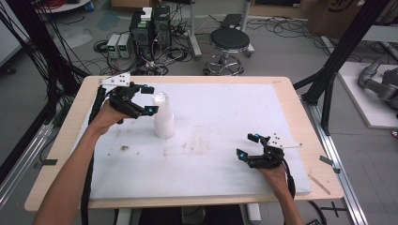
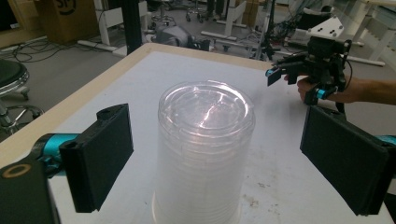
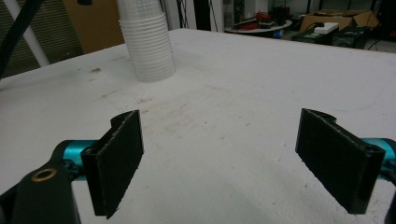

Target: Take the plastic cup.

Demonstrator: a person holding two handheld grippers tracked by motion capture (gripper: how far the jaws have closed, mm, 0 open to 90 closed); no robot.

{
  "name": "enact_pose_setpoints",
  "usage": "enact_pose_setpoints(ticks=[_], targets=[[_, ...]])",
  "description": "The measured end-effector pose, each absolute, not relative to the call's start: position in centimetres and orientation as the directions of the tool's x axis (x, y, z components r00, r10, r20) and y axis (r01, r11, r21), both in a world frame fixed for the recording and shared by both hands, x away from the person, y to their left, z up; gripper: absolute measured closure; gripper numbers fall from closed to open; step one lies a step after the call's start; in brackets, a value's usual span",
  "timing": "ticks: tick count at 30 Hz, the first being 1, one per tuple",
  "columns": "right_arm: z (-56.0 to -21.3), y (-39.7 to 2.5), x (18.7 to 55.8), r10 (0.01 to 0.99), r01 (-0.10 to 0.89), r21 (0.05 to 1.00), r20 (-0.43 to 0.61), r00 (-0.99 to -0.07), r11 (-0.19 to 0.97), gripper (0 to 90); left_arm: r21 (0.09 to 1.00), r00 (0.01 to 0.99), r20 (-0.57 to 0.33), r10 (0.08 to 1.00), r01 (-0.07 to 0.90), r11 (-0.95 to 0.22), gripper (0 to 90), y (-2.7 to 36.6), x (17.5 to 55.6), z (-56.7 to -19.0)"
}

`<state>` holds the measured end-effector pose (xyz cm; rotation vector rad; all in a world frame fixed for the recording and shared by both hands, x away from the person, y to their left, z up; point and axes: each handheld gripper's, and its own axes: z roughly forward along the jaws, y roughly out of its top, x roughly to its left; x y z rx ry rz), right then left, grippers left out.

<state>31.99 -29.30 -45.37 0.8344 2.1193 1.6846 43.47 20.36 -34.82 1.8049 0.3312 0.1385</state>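
Observation:
A stack of clear plastic cups (image 1: 163, 116) stands upside down on the white table top (image 1: 220, 108), left of centre. My left gripper (image 1: 149, 99) is open at the top of the stack, one jaw on each side without touching it. In the left gripper view the stack (image 2: 204, 154) rises between the two black jaws. My right gripper (image 1: 248, 146) is open low over the table near the front right, holding nothing. In the right gripper view the stack (image 3: 145, 39) stands far off at the upper left.
The white sheet has brownish stains (image 1: 197, 143) near its middle. A wooden table edge (image 1: 187, 79) frames the sheet. Behind the table are a black stool (image 1: 228, 44), computer boxes (image 1: 150, 28) and floor cables. A black frame post (image 1: 345, 51) stands at the right.

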Motion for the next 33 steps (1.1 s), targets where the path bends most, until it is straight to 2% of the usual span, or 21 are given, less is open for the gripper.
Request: enact_pose_setpoints(ticks=[23, 28, 33], targets=[[-45.4, -29.4, 32.0, 0.608, 0.249, 0.960, 0.122, -0.785, 0.128, 14.7, 0.958, 0.951, -0.133, 0.279, 0.196, -0.211, 10.6, 18.1, 45.0, -37.9], [-45.4, -29.4, 32.0, 0.608, 0.247, 0.960, 0.121, -0.785, 0.128, 14.7, 0.955, 0.951, -0.125, 0.283, 0.193, -0.226, 15.1, 18.2, 45.1, -38.1], [-45.4, -29.4, 32.0, 0.607, 0.246, 0.961, 0.120, -0.785, 0.129, 14.7, 0.953, 0.951, -0.129, 0.282, 0.198, -0.231, 15.6, 18.1, 45.1, -38.2]])
